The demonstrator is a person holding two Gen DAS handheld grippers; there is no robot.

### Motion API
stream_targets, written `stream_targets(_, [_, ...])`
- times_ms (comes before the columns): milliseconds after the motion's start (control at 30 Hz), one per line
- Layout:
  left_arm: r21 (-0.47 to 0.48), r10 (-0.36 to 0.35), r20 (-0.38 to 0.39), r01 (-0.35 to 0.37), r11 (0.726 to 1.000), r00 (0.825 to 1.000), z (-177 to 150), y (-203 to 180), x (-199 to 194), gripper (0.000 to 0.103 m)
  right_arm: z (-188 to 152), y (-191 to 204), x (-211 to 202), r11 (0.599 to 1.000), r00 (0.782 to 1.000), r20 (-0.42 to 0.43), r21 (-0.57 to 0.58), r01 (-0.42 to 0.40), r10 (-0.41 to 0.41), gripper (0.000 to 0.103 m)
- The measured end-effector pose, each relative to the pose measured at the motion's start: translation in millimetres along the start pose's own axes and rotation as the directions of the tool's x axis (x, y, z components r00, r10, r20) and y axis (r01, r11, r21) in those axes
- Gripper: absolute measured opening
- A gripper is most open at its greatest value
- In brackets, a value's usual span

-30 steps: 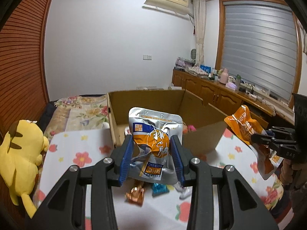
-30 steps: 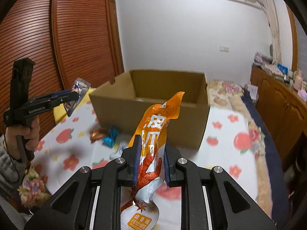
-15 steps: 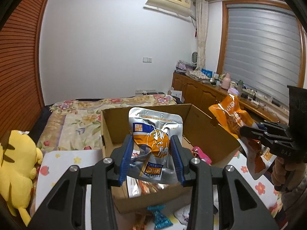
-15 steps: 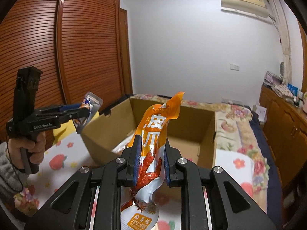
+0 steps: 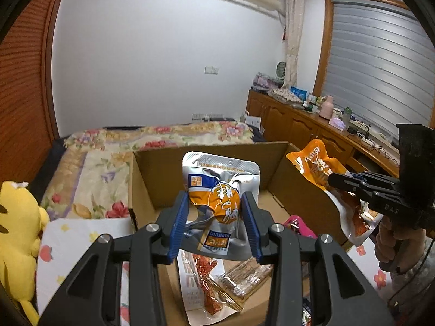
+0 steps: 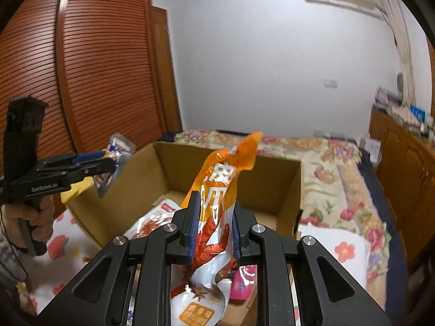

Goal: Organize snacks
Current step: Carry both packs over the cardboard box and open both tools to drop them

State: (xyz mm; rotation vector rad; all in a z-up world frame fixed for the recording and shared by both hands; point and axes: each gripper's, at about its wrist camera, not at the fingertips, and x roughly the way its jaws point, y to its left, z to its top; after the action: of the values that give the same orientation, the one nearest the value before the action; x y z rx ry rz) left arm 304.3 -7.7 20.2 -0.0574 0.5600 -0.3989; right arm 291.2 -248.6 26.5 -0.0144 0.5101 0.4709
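silver snack pouch (image 5: 217, 203) is pinched between the blue pads of the left gripper (image 5: 214, 228), and it now hangs right over the open cardboard box (image 5: 152, 179). a second ago it was short of the box, above the flowery tablecloth (image 5: 76, 241). same on the other side: the right gripper (image 6: 213, 233) is clamped on the orange chicken-feet pouch (image 6: 220, 190), which has come in over the box's near edge too. inside there's already a clear pack of chicken feet (image 5: 201, 279), a brownish strip pack (image 5: 244, 274) and something pink (image 5: 296, 225). so both carries look basically done; i'd guess letting go is next. yellow plush (image 5: 19, 233) sits off left, out of the way.
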Motion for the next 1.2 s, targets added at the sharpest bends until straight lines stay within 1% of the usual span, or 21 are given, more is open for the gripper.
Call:
stream_targets(167, [0.007,0.013,-0.036,-0.012,1.0,0.999,-2,1,12,0.039,-5,-14,13,0.999,0.999,-0.035,0.048,-0.014,0.016,0.019])
stream_targets(267, [0.009,0.015,-0.044,-0.014,1.0,0.999,-3,-3,14,0.039,-8,-10,16,0.999,0.999,-0.048,0.042,-0.005,0.007,0.019])
stream_targets(300, [0.011,0.014,-0.043,-0.013,1.0,0.999,-4,-4,13,0.037,-8,-10,16,0.999,0.999,-0.05,0.037,0.0,0.002,0.019])
stream_targets(433, [0.034,0.03,-0.049,-0.028,0.999,0.998,-4,-6,17,0.037,-9,-5,17,1.0,0.998,-0.058,0.007,0.024,-0.024,0.019])
stream_targets(667, [0.031,0.028,-0.058,-0.027,0.999,0.998,-5,-6,20,0.037,-9,-7,22,1.0,0.997,-0.072,0.014,0.013,-0.012,0.019])
stream_targets(833, [0.051,0.031,-0.061,-0.027,0.998,0.998,-6,-13,19,0.037,-10,-8,24,1.0,0.997,-0.08,0.014,0.011,-0.01,0.02])
stream_targets(1000, [0.065,0.028,-0.058,-0.024,0.998,0.998,-6,-18,15,0.037,-10,-6,25,1.0,0.996,-0.084,-0.005,0.025,-0.025,0.021])
stream_targets(1067, [0.069,0.031,-0.057,-0.027,0.997,0.998,-7,-19,13,0.037,-9,-6,26,1.0,0.996,-0.086,-0.008,0.028,-0.028,0.026])
stream_targets(1100, [0.069,0.031,-0.057,-0.027,0.997,0.998,-8,-18,13,0.037,-9,-5,26,0.999,0.996,-0.087,-0.008,0.031,-0.031,0.034])
stream_targets(1133, [0.069,0.03,-0.056,-0.026,0.997,0.998,-8,-17,11,0.037,-9,-4,25,1.0,0.996,-0.085,-0.005,0.03,-0.03,0.036])
stream_targets(1200, [0.068,0.031,-0.055,-0.028,0.997,0.998,-9,-18,8,0.037,-9,-3,24,0.999,0.996,-0.083,0.002,0.032,-0.032,0.036])
